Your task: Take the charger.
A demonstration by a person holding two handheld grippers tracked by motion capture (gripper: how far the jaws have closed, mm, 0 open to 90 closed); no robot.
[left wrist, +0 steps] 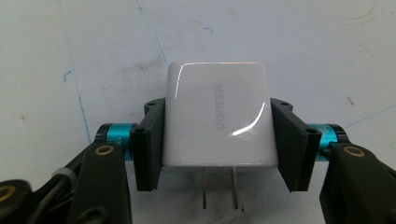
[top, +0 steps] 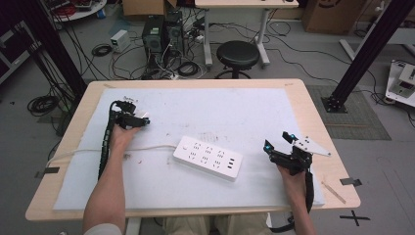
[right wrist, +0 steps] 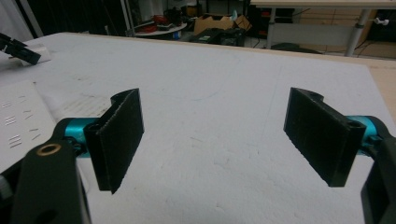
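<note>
**Fingers clamped on the charger, power strip waiting**

Fingers of the left gripper are pressed flat against both sides of a white wall charger, so it's gripped snugly with no gap left at either pad. The charger is seen lying on the white mat at the far left of the table, with its two metal prongs pointed back toward the gripper. From the high view the left gripper is parked right there with the charger tucked in it.

The right gripper is held wide open over bare mat, nothing between its pads; from above the right gripper is found near the right edge.

A white power strip is laid mid-table, well apart from the charger, sockets up.

Handling guess: the charger can be expected to be light, rigid and a bit slippery, given that glossy shell. Squeezing harder probably won't hurt it, but a slip or twist is likely if it's pinched off-centre. The flat side faces are where it should be held, as now, with the prongs left clear for plugging in.
</note>
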